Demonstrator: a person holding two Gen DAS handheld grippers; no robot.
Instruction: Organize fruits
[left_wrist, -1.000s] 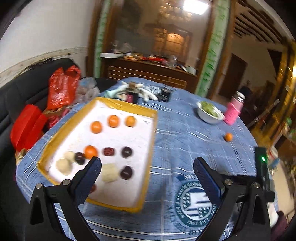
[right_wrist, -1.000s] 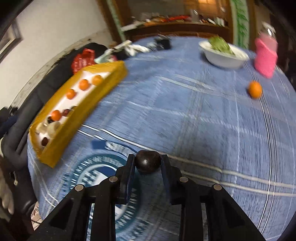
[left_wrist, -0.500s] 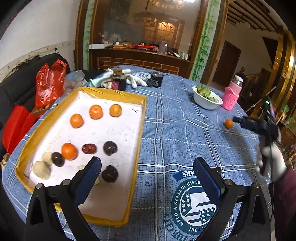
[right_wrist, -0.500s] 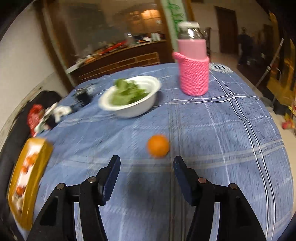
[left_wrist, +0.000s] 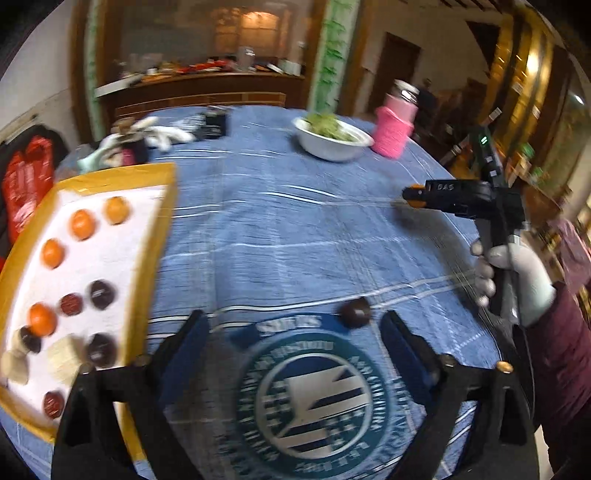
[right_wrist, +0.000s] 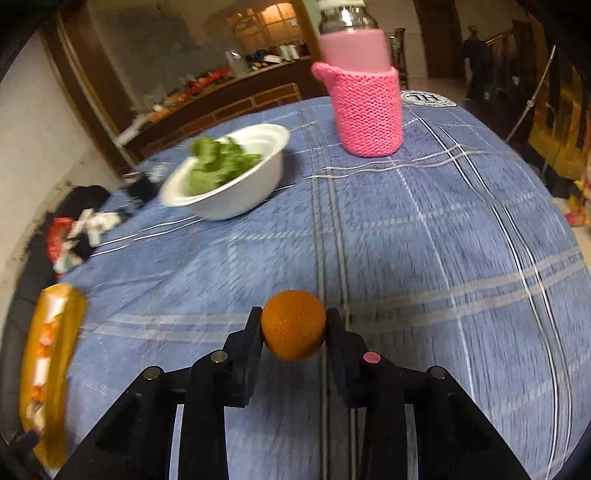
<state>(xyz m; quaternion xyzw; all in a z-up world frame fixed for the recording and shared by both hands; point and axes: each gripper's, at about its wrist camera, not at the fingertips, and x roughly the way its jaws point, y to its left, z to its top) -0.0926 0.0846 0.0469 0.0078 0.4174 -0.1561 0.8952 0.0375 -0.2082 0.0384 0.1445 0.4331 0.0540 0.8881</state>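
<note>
**Orange gripped, dark fruit loose on the cloth**

While the right gripper (right_wrist: 293, 326) presses both of its fingers against a small orange (right_wrist: 293, 324), the left gripper (left_wrist: 291, 339) hangs with its jaws spread wide and nothing between them. From the right wrist view, the orange sits at the centre, just above the blue checked tablecloth (right_wrist: 424, 258), with a white bowl of greens (right_wrist: 225, 173) at 11 o'clock and a pink knit-sleeved bottle (right_wrist: 365, 107) at 12 o'clock. At 9 o'clock lies the yellow tray (right_wrist: 48, 362), blurred and seen edge-on.

From the left wrist view, a dark round fruit (left_wrist: 355, 313) rests on the cloth at 1 o'clock of the left gripper, near its right finger and apart from it. At 9 o'clock the tray holds oranges, dark fruits and pale ones on its white floor. A gloved hand (left_wrist: 517, 280) at 3 o'clock holds the right gripper's handle.
</note>
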